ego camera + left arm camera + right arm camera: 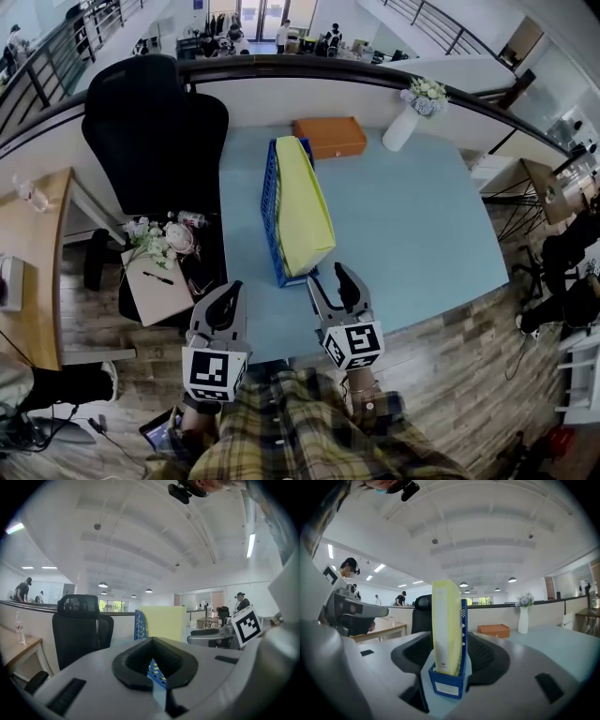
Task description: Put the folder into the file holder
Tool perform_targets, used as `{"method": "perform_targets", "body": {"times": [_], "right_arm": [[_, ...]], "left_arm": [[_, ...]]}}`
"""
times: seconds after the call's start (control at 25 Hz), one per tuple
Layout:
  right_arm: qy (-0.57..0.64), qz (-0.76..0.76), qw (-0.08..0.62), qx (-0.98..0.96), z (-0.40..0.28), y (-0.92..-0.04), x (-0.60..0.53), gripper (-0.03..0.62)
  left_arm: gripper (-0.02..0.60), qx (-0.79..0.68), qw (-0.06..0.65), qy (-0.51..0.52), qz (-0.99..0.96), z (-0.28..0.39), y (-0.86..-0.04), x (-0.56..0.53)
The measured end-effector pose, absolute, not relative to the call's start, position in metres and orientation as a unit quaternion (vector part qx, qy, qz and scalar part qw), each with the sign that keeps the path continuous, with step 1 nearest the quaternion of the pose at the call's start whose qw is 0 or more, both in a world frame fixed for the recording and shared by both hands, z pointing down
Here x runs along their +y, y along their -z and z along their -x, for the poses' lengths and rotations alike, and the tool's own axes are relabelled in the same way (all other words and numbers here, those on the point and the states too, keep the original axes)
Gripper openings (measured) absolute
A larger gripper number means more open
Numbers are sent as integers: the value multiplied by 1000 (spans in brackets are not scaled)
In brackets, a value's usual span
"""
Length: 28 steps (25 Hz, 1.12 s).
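Observation:
A yellow folder [302, 202] stands inside the blue file holder [271, 211] on the light blue table [412, 216]. My right gripper [336, 284] is open just in front of the holder's near end, with nothing between its fingers. In the right gripper view the folder [445, 625] and the holder [447, 686] sit straight ahead of the open right gripper [449, 645]. My left gripper [221, 309] hangs shut and empty at the table's near left edge. In the left gripper view, past the shut left gripper [152, 641], the folder [161, 620] and holder [139, 625] stand farther off.
An orange box [328, 137] lies behind the holder, and a white vase with flowers [403, 127] stands at the back right. A black office chair [155, 131] is left of the table, with a small cluttered stand [159, 281] beside it. A wooden desk [33, 244] lies far left.

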State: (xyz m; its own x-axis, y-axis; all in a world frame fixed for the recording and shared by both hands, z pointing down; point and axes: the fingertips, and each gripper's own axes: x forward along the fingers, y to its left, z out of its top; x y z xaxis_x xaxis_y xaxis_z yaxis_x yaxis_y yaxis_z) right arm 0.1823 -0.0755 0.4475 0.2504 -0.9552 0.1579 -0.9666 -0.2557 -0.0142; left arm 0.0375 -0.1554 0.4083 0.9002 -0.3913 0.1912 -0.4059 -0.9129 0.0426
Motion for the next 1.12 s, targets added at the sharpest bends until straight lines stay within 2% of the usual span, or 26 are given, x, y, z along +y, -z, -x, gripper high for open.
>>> {"method": "perform_targets", "body": {"times": [0.16,0.4,0.72,1.12], "right_arm": [[-80,-774,22,-628,-181,-434,-64,244],[-111,-740,-51,-661,-179,-411,-51,242],[-108,-725,-58,-678,-176,-391,-38,223],[-86,-719,-17,-690,-168,-389,-31,92]], "left_arm": [[-8,-198,36,-83,-976,-44,-401,-150],[-7,-193,34,-73,-978,-51,-393,-143],[-6,-182,34,-70,-980,-58,-389,-136],[-6,-168,41,-72,-982,-65,-391,-132]]}}
